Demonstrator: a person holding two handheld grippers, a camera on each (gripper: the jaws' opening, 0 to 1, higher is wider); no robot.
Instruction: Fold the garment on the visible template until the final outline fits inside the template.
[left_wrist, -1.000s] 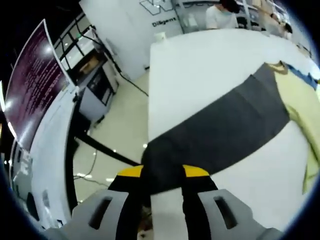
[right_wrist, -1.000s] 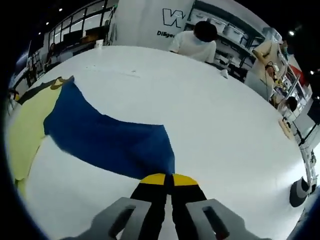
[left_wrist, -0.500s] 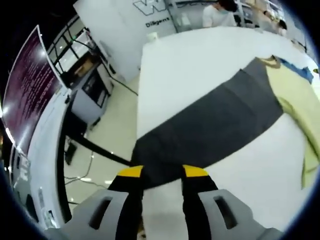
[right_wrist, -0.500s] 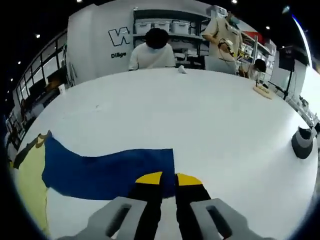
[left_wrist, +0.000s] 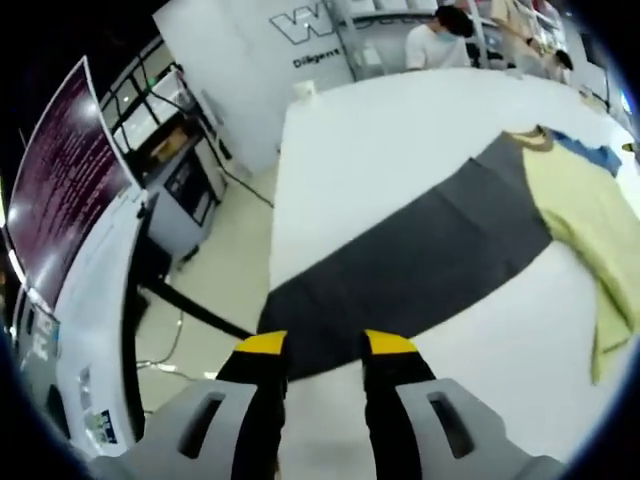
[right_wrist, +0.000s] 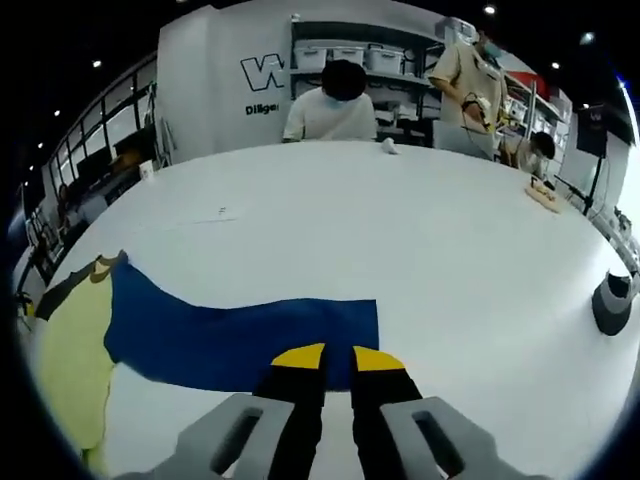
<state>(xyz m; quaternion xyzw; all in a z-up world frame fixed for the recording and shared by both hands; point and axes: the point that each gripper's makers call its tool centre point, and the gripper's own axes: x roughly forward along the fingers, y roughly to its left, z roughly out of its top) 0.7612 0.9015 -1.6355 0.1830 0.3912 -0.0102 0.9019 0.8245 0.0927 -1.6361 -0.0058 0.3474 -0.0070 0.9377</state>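
A long-sleeved garment lies spread on the white table (left_wrist: 380, 140). Its grey sleeve (left_wrist: 430, 250) runs from the yellow body (left_wrist: 585, 200) down to my left gripper (left_wrist: 326, 345), which is open, with the cuff lying flat between its wide-apart jaws at the table's corner. In the right gripper view the blue sleeve (right_wrist: 240, 335) stretches from the yellow body (right_wrist: 70, 350) to my right gripper (right_wrist: 338, 355). Its jaws stand a narrow gap apart over the cuff's near edge. The blue sleeve (right_wrist: 240, 335) looks flat on the table (right_wrist: 400, 220).
The table's left edge drops to the floor, where a cabinet (left_wrist: 190, 185) and a purple banner (left_wrist: 60, 190) stand. A dark round object (right_wrist: 612, 300) sits near the table's right edge. A person (right_wrist: 340, 100) works at the far side, by shelves.
The right jaws, tip to tip on the blue cuff a second ago, now show a small gap, and that camera has swung level. The grey sleeve has settled flat by the left gripper.
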